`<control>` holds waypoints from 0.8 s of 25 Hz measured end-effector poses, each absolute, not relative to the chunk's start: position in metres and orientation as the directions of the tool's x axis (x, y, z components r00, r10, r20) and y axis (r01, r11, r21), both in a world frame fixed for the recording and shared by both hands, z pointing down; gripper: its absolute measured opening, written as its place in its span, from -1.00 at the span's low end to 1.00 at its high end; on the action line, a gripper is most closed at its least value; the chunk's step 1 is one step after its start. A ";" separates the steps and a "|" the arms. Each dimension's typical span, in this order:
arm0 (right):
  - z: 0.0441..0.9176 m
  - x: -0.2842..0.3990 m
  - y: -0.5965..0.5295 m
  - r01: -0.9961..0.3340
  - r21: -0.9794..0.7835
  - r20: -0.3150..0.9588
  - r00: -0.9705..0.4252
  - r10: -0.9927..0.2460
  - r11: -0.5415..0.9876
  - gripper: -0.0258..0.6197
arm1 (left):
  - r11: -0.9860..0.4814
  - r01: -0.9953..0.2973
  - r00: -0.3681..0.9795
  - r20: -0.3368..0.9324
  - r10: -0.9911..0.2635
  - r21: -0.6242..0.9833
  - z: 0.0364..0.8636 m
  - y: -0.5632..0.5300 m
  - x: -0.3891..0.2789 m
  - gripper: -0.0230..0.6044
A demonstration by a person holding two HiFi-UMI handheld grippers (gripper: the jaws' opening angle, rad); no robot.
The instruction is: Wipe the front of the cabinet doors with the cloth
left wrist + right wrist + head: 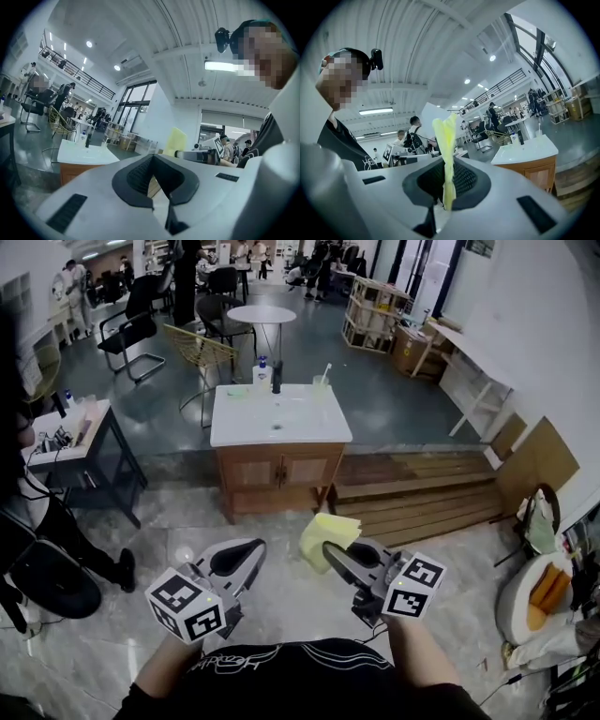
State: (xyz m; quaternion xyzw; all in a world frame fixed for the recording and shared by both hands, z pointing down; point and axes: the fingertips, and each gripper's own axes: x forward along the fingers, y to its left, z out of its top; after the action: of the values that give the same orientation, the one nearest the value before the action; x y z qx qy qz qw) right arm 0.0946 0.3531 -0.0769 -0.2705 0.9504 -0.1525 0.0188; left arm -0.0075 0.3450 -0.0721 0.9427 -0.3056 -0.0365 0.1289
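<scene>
The soft yellow cloth (329,534) is pinched in the right tongs (334,559). In the right gripper view the ribbed black pads are squeezed onto it, and a thin crumpled strip of the cloth (446,154) pokes straight up toward 12 o'clock. Its bottom end is buried between the pads, so I can't see how much is in there.

The left tongs (236,560) are only a sliver apart with nothing in them. In the left gripper view you can see tan wood through the narrow gap in the left tongs (155,174).

Both sets of tongs hang over the grey marbled floor tiles (150,549), well short of the low wooden cabinet with two doors (278,473) at 12 o'clock. It has a glossy white top (281,418) with a few small bottles too tiny to make out. Wooden plank steps (412,498) sit just beside the cabinet at 3 o'clock. In the left gripper view the tongs' grey body cuts off most of the cabinet (75,172).
</scene>
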 end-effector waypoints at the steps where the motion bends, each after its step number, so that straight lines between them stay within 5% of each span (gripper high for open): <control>1: -0.075 0.099 0.357 -0.505 -0.302 0.050 -0.855 -0.515 0.809 -0.79 | -0.778 -0.571 0.808 0.014 -0.588 0.262 -0.072 0.348 -0.002 -0.91; 20: -0.055 0.201 0.424 -0.424 -0.320 0.006 -0.895 -0.446 0.847 -0.79 | -0.713 -0.667 0.738 0.056 -0.673 0.214 -0.070 0.415 0.111 -0.91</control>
State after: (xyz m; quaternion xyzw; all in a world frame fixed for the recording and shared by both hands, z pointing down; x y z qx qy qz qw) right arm 0.2009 0.4236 -0.0548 -0.2266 0.9604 -0.1587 0.0343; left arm 0.1108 0.4151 -0.0705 0.9255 -0.3620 -0.0129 0.1107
